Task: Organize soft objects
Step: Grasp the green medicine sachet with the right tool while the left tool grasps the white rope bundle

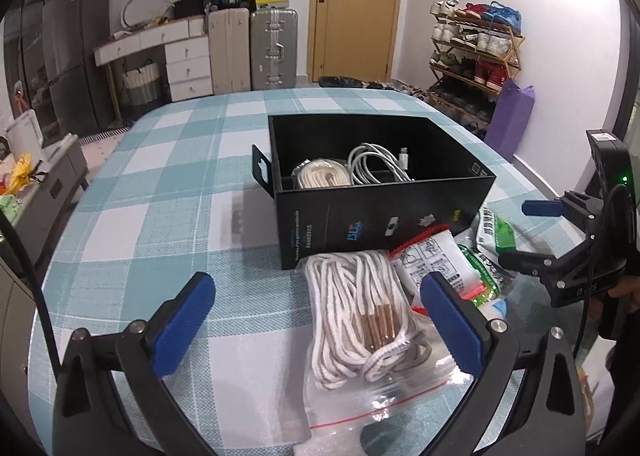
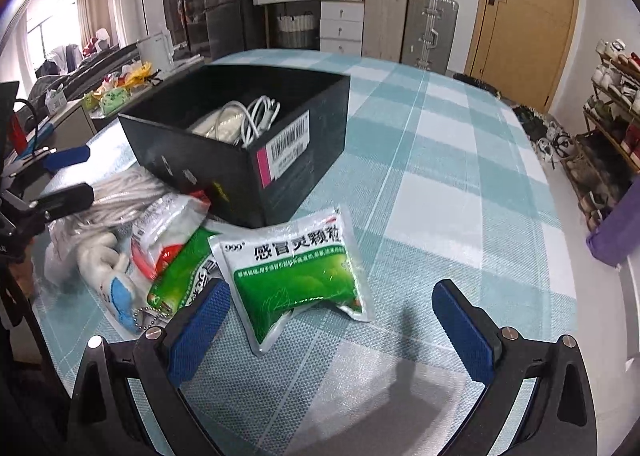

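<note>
Soft objects, partly sorted. Item 1: black box [image 1: 384, 216] on the checked table [image 1: 168, 216], open-topped, already holding a white cable [image 1: 376, 164] and a cream rope coil [image 1: 320, 174]. I count these two as done.

Item 2: bagged white rope [image 1: 356, 316], lying on the table against the box's near wall, directly ahead of my left gripper [image 1: 320, 332]. Jaws spread wide, nothing held; the bag sits between the two pads.

Item 3: green sachet [image 2: 300, 276], flat on the table just in front of my right gripper [image 2: 332, 328]. Jaws likewise parted and empty, the sachet's lower edge lying between them.

Item 4: loose pile between items 2 and 3: a red-and-white packet [image 2: 168, 228], a second green packet [image 2: 184, 276], and what may be a small plush keychain [image 2: 116, 288], though the fisheye edge leaves me unsure.

Remaining, in my judgement: at least five items against two boxed, so well under halfway.

Clearance: the box's near wall stands directly between the pile and its interior, so each piece must be lifted over it. Table to the box's left and right is bare. The two grippers sit near each other over the pile.
</note>
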Action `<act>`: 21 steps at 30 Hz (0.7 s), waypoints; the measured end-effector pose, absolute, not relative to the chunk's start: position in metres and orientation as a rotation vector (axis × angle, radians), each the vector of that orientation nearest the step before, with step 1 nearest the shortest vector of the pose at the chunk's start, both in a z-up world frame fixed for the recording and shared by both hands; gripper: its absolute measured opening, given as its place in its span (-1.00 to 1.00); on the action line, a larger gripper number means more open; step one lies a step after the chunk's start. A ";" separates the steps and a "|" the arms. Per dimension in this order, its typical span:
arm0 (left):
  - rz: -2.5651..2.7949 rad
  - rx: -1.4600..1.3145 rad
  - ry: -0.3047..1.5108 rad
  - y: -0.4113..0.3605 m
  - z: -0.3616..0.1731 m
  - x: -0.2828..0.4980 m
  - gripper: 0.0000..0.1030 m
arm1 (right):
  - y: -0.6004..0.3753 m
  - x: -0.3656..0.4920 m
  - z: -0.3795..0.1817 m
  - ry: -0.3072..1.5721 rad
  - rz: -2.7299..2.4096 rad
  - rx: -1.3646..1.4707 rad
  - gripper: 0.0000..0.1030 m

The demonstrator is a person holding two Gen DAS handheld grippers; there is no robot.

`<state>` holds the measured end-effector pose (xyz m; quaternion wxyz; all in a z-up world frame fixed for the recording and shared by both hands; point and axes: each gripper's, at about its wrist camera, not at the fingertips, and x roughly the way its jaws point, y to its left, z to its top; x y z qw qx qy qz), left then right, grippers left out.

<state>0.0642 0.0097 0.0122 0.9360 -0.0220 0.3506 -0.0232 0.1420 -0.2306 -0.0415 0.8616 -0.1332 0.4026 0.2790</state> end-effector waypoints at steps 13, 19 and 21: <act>-0.095 -0.040 0.718 0.004 0.004 0.067 1.00 | -0.219 0.152 -0.051 0.896 0.562 -0.275 0.99; -0.102 -0.073 0.717 0.006 0.002 0.066 1.00 | -0.218 0.157 -0.055 0.922 0.551 -0.263 0.99; -0.102 -0.070 0.713 0.005 0.002 0.066 1.00 | -0.217 0.157 -0.053 0.911 0.545 -0.257 0.97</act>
